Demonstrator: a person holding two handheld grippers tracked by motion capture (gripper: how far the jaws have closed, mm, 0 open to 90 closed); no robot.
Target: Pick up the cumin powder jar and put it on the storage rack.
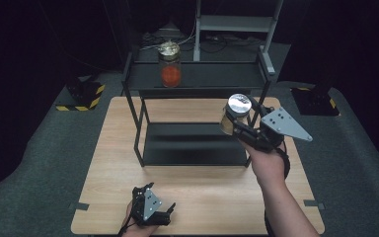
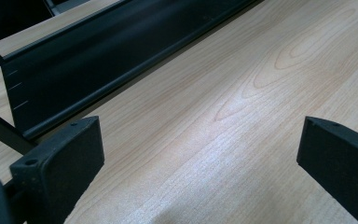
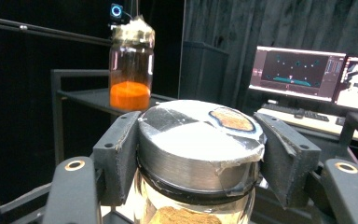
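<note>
My right gripper is shut on a glass jar with a silver lid, held up in the air at the right end of the black two-level shelf. Brownish contents show at the jar's bottom in the right gripper view, and both jaws clamp the jar just under the lid. A second jar holding orange powder stands upright on the shelf's top level. My left gripper rests low near the table's front edge, open, with bare wood between its jaws.
The shelf's lower tray lies dark on the wooden table; its edge runs ahead of the left gripper. Upright shelf posts flank the tray. Monitors glow beyond the table.
</note>
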